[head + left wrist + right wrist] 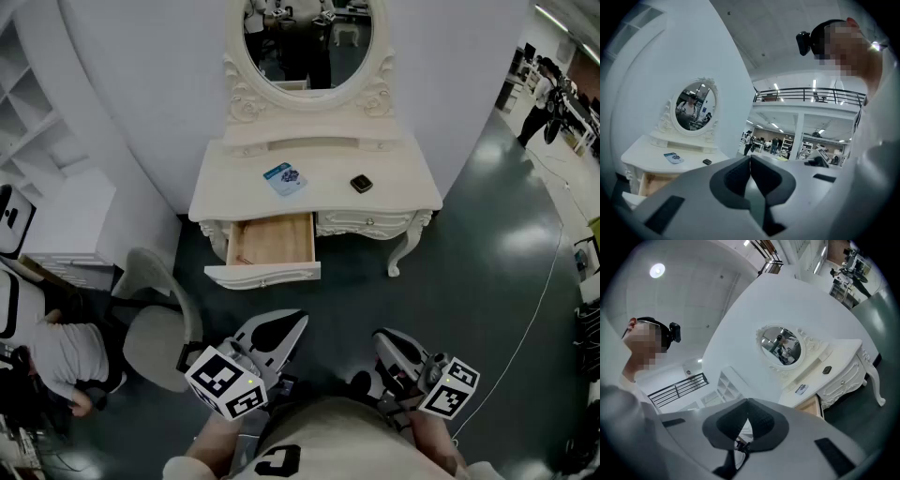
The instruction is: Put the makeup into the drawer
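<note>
- Facing, at 12 o'clock in the head view, a white carved dressing table (412, 187) with an oval mirror (305, 42); well apart from both tools.
- Left tool (298, 320): clenched on nothing, jaws pressed tip to tip, only open air beyond them.
- Right tool (382, 338): likewise clenched and empty, held low near the body.
- Lying on the tabletop: a flat blue-and-white packet (284, 178) near the middle, and at 3 o'clock from it, clearly apart, a small dark square compact (361, 184). Taken together as the makeup, neither one touched.
- Pulled open below the table's left half: a pale wooden drawer (277, 239), directly at 6 o'clock from the packet and looking bare inside.
- Deciding relation: from the left tool, drawer and packet both close to 12 o'clock, the drawer the nearer of the two; from the right tool, the compact at about 11 o'clock. So, by judgement, left for the packet, right for the compact.
- Packet turned askew to the table's front edge, long axis hard to call from here; compact roughly square, no axis to favour.
- Off at 9 o'clock: a grey padded chair (155, 337) and a seated person (66, 356), clear of the path to the table.
- Probably at the very start: a walk up and a release of the jaws needed before any grasp.
</note>
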`<state>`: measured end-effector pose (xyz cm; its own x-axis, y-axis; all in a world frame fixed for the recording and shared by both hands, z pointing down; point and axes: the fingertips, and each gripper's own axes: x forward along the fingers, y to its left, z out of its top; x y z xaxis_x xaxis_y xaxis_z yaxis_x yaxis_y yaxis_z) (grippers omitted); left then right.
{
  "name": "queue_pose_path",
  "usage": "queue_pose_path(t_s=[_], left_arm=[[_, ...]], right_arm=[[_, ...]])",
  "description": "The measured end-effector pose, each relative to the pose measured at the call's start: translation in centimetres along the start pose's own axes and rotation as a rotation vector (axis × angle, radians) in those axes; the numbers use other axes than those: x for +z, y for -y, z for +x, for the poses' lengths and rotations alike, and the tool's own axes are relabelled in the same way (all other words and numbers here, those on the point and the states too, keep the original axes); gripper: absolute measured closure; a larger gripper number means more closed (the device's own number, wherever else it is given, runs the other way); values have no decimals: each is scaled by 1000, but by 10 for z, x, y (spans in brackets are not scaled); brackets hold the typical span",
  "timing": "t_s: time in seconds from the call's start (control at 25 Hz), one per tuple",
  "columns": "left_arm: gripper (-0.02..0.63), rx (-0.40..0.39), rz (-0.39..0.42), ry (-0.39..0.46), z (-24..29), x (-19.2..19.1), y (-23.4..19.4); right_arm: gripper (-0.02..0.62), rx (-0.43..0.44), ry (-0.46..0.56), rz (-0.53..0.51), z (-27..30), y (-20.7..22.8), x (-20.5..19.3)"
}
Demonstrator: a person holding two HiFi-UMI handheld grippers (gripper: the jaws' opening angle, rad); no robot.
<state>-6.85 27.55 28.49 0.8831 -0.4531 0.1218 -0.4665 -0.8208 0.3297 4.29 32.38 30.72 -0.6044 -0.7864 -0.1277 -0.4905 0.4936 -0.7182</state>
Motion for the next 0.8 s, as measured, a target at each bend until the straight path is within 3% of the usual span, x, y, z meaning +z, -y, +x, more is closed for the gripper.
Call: queue_pose_path(t_s=[0.2, 0.52, 0.68, 0.8], left_arm=[[551, -6, 37, -34, 44, -9, 21], [551, 3, 8, -74, 97, -15, 48], [551, -32, -49, -106, 130, -31, 71], [551, -21, -11, -127, 151, -34, 84]], right_arm=[[569, 63, -28, 15, -19, 23, 26], [568, 127, -76, 16, -41, 49, 58], [568, 187, -144, -30, -53, 56, 64], [568, 202, -160, -34, -63, 68, 74]])
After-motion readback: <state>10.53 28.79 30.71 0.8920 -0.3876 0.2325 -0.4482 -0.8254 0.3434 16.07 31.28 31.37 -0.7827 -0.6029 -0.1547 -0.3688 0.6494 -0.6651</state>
